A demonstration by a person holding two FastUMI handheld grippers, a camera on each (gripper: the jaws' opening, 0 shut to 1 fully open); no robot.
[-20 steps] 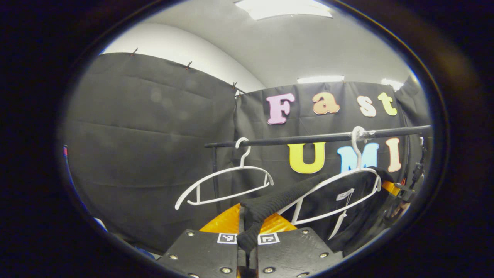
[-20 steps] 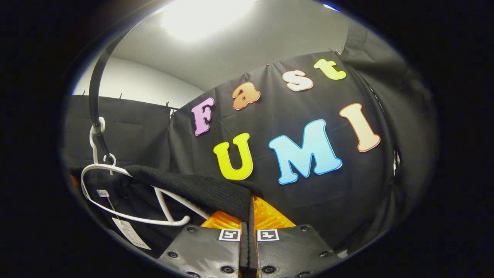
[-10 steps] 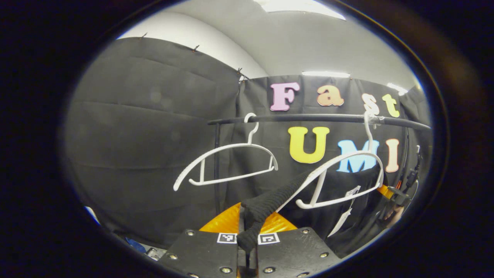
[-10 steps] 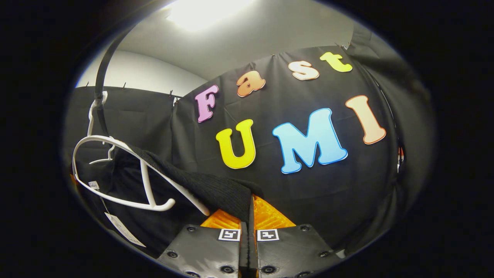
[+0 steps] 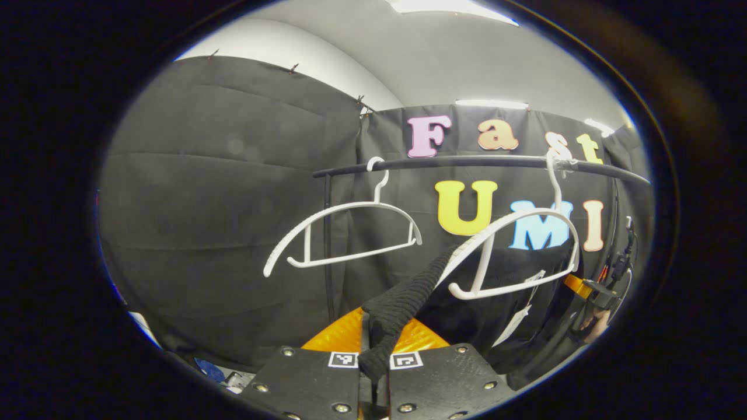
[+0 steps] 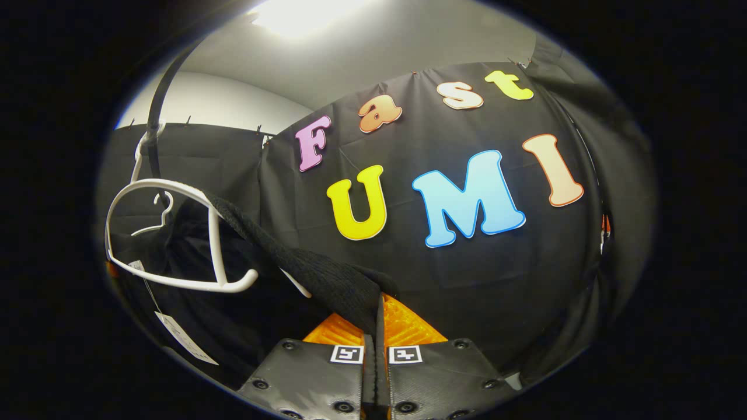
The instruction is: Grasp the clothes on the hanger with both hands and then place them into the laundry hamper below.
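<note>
Since a second ago black knit garment (image 5: 402,297) is sliding lower off white hanger (image 5: 513,251), ribbed edge stretching taut, paper tag dangling. Left gripper (image 5: 373,364) is pinching one edge tight; right gripper (image 6: 376,344) is clamping other edge (image 6: 327,280). Bare hanger (image 5: 344,233) is hanging on rail (image 5: 467,163).

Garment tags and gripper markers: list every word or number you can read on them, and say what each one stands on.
Hang tag dangling from the black garment: print too small to read.
Sewn label inside the garment near the white hanger: blurred, unreadable.
Square markers on the left gripper and on the right gripper: black-and-white patterns, no words or numbers.
</note>
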